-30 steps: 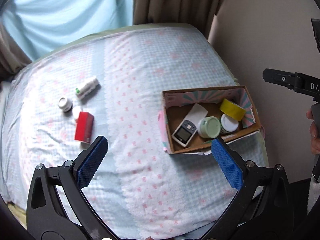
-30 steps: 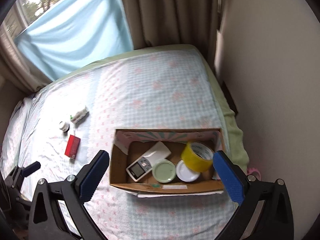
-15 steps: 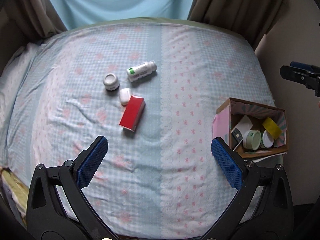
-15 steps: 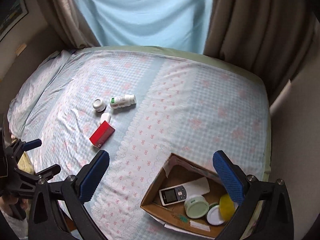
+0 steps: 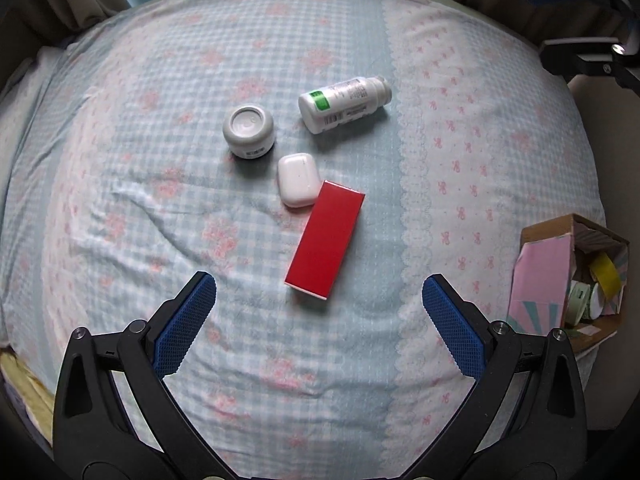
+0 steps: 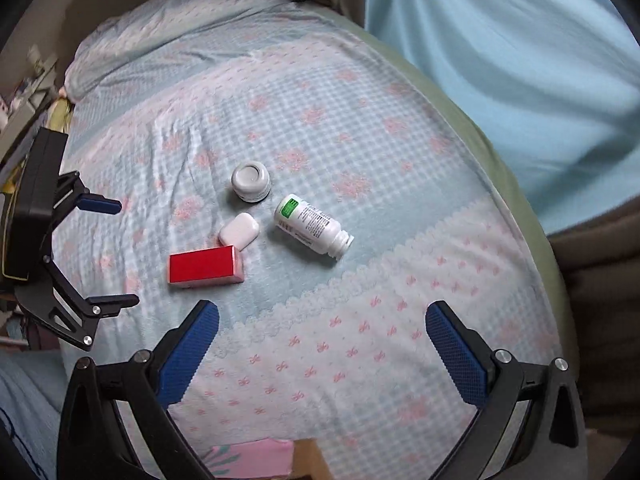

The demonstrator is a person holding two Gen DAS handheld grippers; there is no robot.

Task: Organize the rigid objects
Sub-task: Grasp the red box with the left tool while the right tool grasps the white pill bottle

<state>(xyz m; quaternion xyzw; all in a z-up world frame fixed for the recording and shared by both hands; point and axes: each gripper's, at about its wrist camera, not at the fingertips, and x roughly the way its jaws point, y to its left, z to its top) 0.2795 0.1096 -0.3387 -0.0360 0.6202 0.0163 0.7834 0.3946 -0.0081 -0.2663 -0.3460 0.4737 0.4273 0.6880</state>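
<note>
Two hand-held grippers are hanging over a bed as loose items are waiting to be boxed: the left gripper [image 5: 319,294] is hovering with its jaws spread wide and holding nothing, squarely facing the red box [image 5: 326,239], which suggests that box is the likeliest first pick. The right gripper [image 6: 322,322] is likewise standing wide open and empty, looking across the same cluster from the side. Four things are lying together near the middle of the bed: the red box is lying flat, a white case [image 5: 298,179] is touching its far corner, a grey jar [image 5: 249,131] is sitting upright just beyond, and a white bottle [image 5: 345,104] is lying on its side beside them, where it could roll if nudged. Well apart, at the bed's right edge, a cardboard carton [image 5: 541,272] is already holding a yellow tape roll [image 5: 605,273] and a few round lids, so it appears to be serving as the collection point and the job looks partly done. The bedspread [image 5: 160,240] is showing a pale blue check with pink flowers and a white scalloped band, lightly wrinkled and soft, likely giving under any downward push. Brown curtains [image 5: 72,4] and a light blue drape [image 6: 520,60] are framing the head of the bed.
</note>
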